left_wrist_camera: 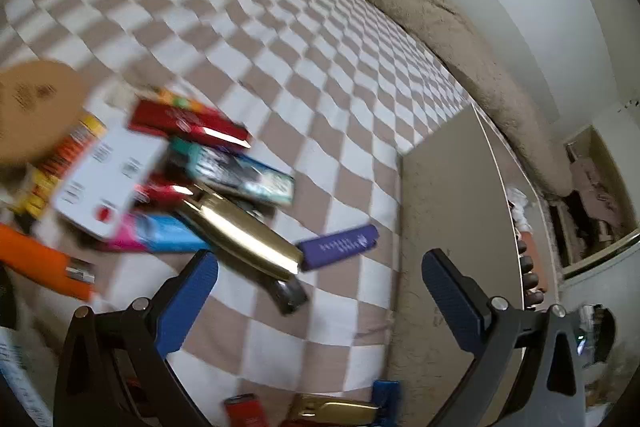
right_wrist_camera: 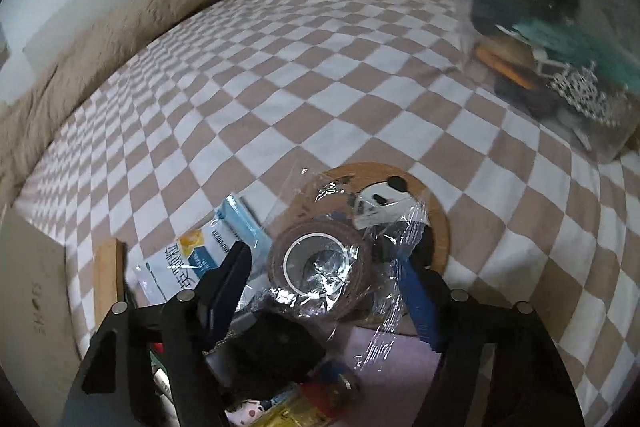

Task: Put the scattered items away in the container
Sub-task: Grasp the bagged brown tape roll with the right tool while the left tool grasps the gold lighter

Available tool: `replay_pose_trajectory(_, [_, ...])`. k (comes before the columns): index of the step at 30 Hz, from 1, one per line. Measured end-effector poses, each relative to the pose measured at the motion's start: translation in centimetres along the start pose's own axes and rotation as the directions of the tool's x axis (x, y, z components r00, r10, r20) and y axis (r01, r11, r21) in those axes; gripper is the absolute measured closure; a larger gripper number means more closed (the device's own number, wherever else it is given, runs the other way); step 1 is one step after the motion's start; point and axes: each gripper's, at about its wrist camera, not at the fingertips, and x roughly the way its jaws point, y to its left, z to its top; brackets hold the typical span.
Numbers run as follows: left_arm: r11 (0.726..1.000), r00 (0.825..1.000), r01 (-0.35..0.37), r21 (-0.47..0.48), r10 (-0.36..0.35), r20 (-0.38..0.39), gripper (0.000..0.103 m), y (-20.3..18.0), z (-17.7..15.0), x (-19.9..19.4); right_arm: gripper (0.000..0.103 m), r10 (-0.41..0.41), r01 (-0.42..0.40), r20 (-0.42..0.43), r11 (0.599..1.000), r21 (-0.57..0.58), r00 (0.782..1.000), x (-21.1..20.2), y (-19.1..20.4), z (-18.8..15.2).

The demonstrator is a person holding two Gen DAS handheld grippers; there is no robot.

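In the left wrist view my left gripper [left_wrist_camera: 320,275] is open and empty above the checkered bedspread, just in front of a gold hair clipper [left_wrist_camera: 240,231] and a purple lighter [left_wrist_camera: 340,245]. A blurred pile of small boxes [left_wrist_camera: 160,163] lies behind them. In the right wrist view my right gripper [right_wrist_camera: 324,263] has its jaws around a brown tape roll [right_wrist_camera: 320,265] wrapped in crinkled clear film; whether they touch it I cannot tell. A clear plastic container [right_wrist_camera: 560,39] with several items inside stands at the far right.
A cork coaster with a panda [right_wrist_camera: 400,203] lies behind the roll, and a blue-white sachet [right_wrist_camera: 200,255] to its left. A beige blanket [left_wrist_camera: 420,7] runs along the wall. An orange item [left_wrist_camera: 40,263] lies at the left. A beige box [left_wrist_camera: 452,187] stands at the bed's edge.
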Motion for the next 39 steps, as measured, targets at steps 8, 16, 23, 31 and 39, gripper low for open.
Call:
replay_pose_trajectory(8, [0.948,0.966,-0.244,0.206,0.219,0.139,0.0,-1.0,0.0,-1.5,0.051,0.003,-0.004,-0.017,0.998,-0.055,1.0,0.5,0.1,0.4])
replay_pose_trajectory(16, [0.837,0.934,-0.357,0.416,0.327,0.144,0.0,-2.0,-1.0,0.5,0.051,0.145,-0.143,-0.017,0.986,0.086,0.989,-0.1,-1.2,0.2])
replay_pose_trajectory(23, [0.752,0.912,-0.402,0.523,0.379,0.157,0.0,-2.8,-1.4,2.6,0.051,0.186,-0.184,-0.016,0.979,0.085,0.982,-0.6,-0.5,0.2])
replay_pose_trajectory(31, [0.756,0.911,-0.381,0.533,0.404,0.079,0.022,-2.0,-0.4,4.6,0.051,0.206,-0.204,-0.02,0.977,0.058,0.978,-0.2,0.0,0.5])
replay_pose_trajectory(39, [0.79,0.926,-0.361,0.496,0.366,0.09,0.027,-1.6,-0.1,3.3,0.051,0.238,-0.236,-0.014,0.968,0.081,0.971,-0.8,0.1,0.5])
